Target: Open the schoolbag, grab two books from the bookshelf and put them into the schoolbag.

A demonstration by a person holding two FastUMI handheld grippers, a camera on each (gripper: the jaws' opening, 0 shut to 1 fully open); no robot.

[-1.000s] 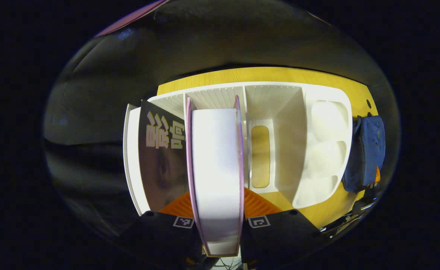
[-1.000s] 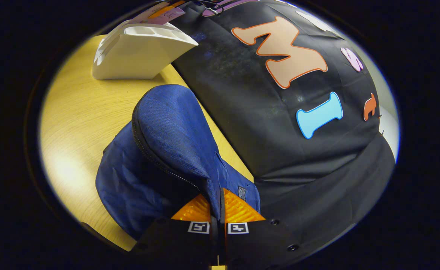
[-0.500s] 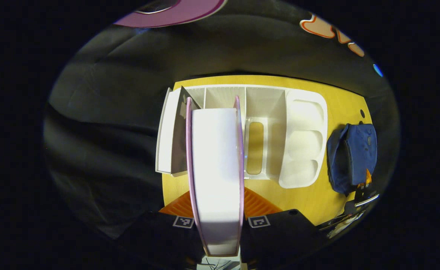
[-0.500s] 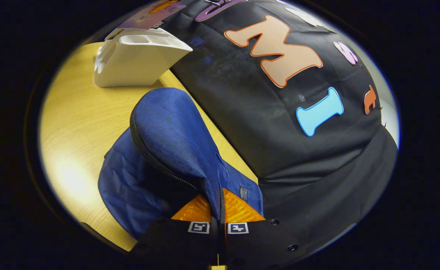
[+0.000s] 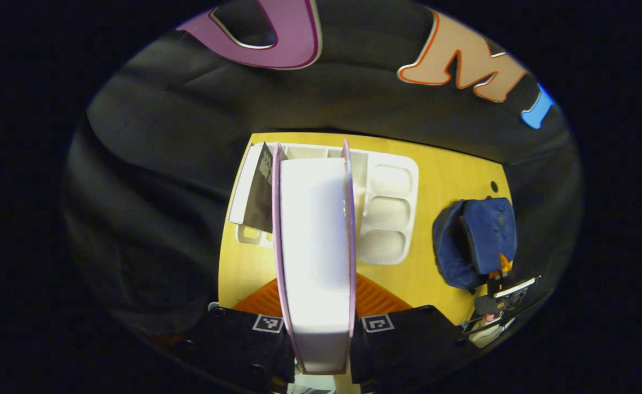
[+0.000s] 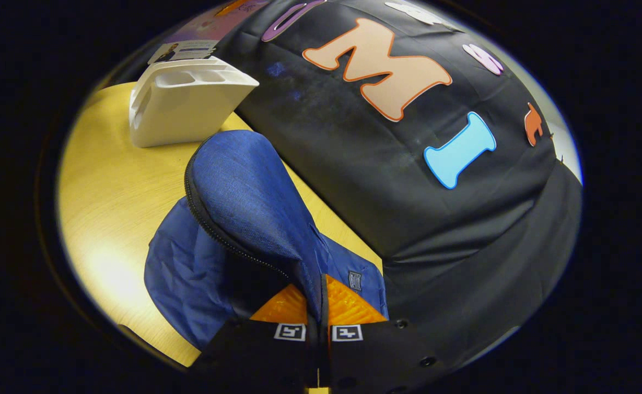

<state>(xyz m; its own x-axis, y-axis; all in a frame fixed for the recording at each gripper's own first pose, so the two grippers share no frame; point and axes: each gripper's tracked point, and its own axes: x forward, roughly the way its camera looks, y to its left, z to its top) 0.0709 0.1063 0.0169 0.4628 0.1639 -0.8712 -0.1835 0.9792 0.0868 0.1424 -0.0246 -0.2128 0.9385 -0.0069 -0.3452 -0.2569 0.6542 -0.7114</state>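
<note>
My left gripper (image 5: 315, 298) is shut on a thick pink-covered book (image 5: 314, 241), held high above the wooden table with its white page edge facing me. Below stands the white bookshelf (image 5: 389, 210) with a dark-covered book (image 5: 262, 189) leaning in its left end. The blue schoolbag (image 5: 477, 241) lies on the table to the right of the shelf. In the right gripper view, my right gripper (image 6: 318, 303) is shut on the schoolbag's flap (image 6: 244, 197), lifting it so the dark opening gapes along the zipper. The bookshelf (image 6: 184, 106) stands behind the bag.
The wooden table (image 6: 113, 186) has bare surface to the left of the bag and between bag and shelf. The black cloth wall (image 6: 408, 164) rises close behind the bag and the shelf. The table's front edge (image 5: 228, 262) lies left of the shelf.
My left gripper has risen and pulled back with the pink book, which is now fully out of the shelf; shelf and bag look smaller. The right gripper still holds the flap, barely shifted.
</note>
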